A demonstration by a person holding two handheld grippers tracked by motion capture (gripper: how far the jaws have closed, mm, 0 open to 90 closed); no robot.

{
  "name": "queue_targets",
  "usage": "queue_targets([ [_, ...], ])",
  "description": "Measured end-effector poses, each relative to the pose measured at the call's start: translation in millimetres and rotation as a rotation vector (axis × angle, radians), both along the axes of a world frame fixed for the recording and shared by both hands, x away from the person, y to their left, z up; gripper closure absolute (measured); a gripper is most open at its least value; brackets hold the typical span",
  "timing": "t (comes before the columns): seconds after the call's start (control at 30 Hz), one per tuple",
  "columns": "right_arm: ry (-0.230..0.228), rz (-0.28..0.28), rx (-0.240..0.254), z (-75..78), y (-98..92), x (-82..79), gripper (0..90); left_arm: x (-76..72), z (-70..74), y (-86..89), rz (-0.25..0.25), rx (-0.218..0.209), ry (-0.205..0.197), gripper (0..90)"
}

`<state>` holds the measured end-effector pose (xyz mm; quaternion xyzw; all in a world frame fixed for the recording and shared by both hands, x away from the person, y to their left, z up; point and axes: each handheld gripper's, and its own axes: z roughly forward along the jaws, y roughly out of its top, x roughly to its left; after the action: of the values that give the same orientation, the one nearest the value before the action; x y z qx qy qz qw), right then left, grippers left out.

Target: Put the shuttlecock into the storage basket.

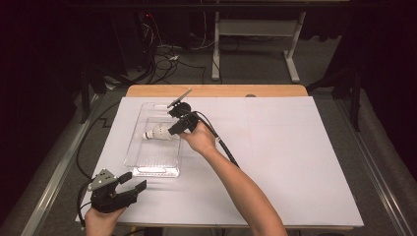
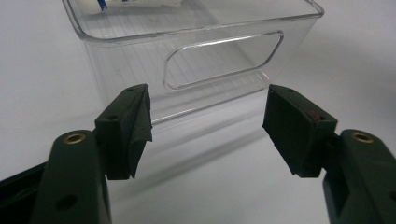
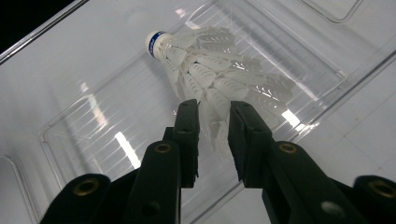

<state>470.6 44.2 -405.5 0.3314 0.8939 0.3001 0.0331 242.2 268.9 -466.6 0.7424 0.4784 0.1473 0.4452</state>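
I've got the right gripper (image 3: 212, 135) pinched on the shuttlecock's (image 3: 212, 74) feather skirt, holding it over the clear bin (image 1: 135, 152), centre-left of the high view. The left gripper (image 1: 129, 184) sits spread and empty at lower left. My worry: thin feathers could crush or slip from this grip, dropping it askew.

A wooden desk (image 1: 216, 90) carries a white sheet (image 1: 275, 157) covering nearly all of its top. A clear plastic bin (image 1: 147, 164) rests on the sheet's left part, toward the far edge.
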Motion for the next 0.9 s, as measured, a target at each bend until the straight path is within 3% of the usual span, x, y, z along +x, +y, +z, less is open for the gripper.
queue_targets([
  [0.53,-0.037,0.001,0.054,10.1,-15.3,-8.6,70.6,0.2,-0.1,-0.5,0.0,0.004,0.002,33.1],
  [0.9,-0.073,-0.013,0.076,12.7,-33.3,-13.5,63.9,0.6,-0.2,-0.6,0.002,0.005,0.003,33.1],
])
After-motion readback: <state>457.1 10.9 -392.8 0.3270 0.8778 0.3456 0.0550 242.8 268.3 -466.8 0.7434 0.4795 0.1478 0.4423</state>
